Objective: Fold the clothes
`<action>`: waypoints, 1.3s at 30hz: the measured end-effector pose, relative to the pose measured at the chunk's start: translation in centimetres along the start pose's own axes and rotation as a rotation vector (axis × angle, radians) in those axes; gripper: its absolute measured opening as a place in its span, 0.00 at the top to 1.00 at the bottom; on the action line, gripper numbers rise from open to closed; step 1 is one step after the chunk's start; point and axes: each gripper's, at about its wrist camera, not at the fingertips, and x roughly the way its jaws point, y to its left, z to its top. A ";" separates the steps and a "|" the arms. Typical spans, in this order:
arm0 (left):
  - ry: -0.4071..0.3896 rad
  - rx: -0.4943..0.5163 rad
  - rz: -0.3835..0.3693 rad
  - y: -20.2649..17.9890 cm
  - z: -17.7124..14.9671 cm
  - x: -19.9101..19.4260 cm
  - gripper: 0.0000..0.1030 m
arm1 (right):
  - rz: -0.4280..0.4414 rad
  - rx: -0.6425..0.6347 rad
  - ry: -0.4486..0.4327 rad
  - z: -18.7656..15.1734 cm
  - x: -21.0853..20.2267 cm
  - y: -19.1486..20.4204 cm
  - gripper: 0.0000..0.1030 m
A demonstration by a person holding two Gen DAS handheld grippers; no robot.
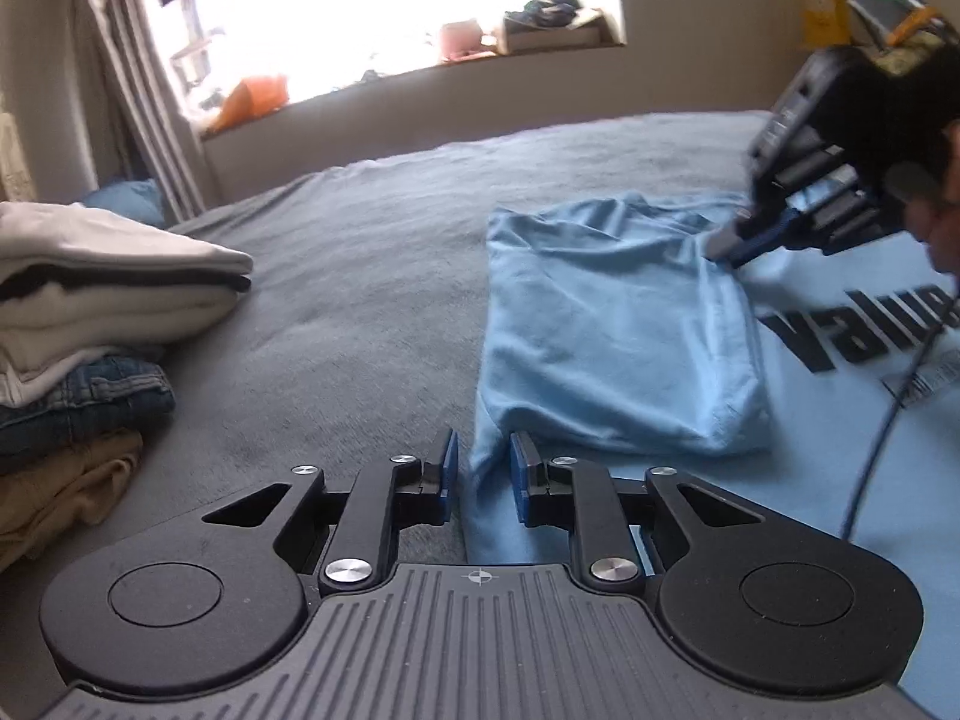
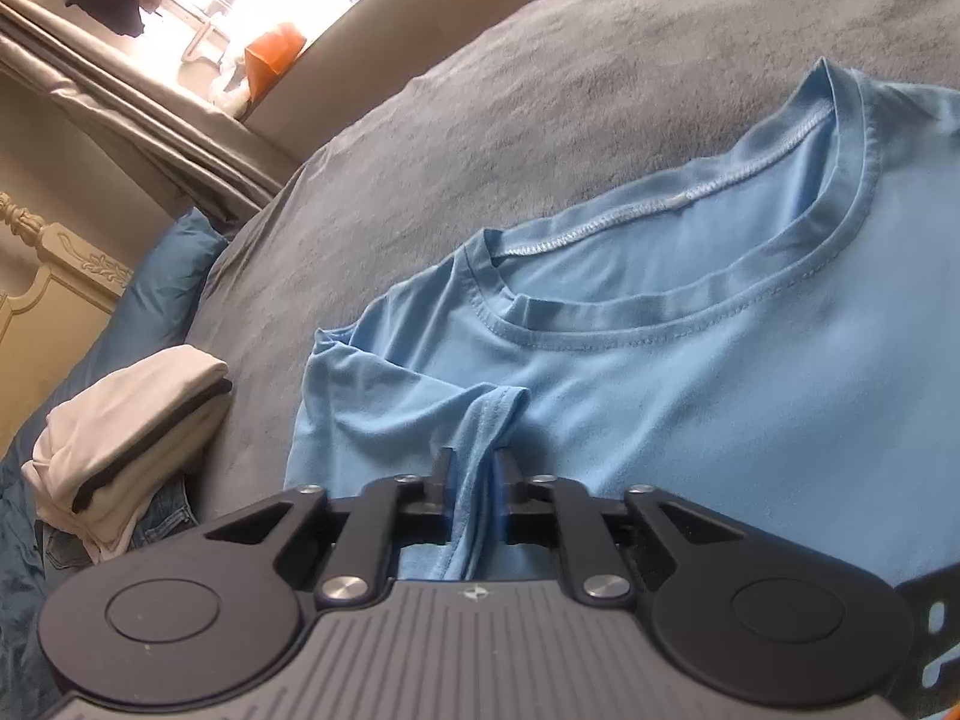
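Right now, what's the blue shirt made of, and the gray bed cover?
The blue T-shirt looks like soft knit cotton or a blend: matte, limp wrinkles, stitched ribbed collar. The gray bed cover looks like fuzzy fleece or plush, with a short, dull nap. The exact fibre of either is a guess.

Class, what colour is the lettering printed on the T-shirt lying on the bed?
Black lettering on the light blue T-shirt; clearest in the left wrist view.

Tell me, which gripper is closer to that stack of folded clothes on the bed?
Left. The left gripper sits at the blue T-shirt's edge, facing the stack of folded clothes across bare blanket. The right gripper grips shirt fabric farther away, near the collar.
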 end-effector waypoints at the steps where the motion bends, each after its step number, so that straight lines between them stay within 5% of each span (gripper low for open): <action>1: -0.001 -0.025 0.012 0.3 0.0 0.0 0.91 | 0.001 -0.007 -0.006 0.0 -0.1 0.1 0.99; 6: 0.011 -0.156 0.033 2.3 -0.5 0.3 0.92 | -0.012 -0.008 -0.035 -0.3 -0.9 -0.1 1.00; 12: 0.024 -0.175 0.012 2.6 -0.6 0.3 0.91 | -0.079 -0.010 0.023 -0.1 -0.8 -1.6 0.98; 18: 0.072 -0.257 -0.068 4.2 -0.1 -0.3 0.89 | -0.130 -0.177 -0.050 2.9 -2.0 1.7 0.91; 24: 0.099 -0.356 -0.096 5.7 -0.2 -2.0 0.87 | -0.067 -0.385 0.026 4.6 3.1 8.5 0.70; 31: 0.103 -0.323 -0.094 4.8 -0.4 -0.9 0.86 | -0.111 -0.478 0.148 5.0 10.5 12.8 0.74; 34: 0.109 -0.321 -0.087 4.5 -0.8 -0.6 0.86 | -0.194 -0.487 0.143 4.8 12.8 13.0 0.79; 39: 0.111 -0.345 -0.103 4.9 -1.0 -0.3 0.86 | -0.171 -0.357 -0.001 5.8 9.3 12.4 0.77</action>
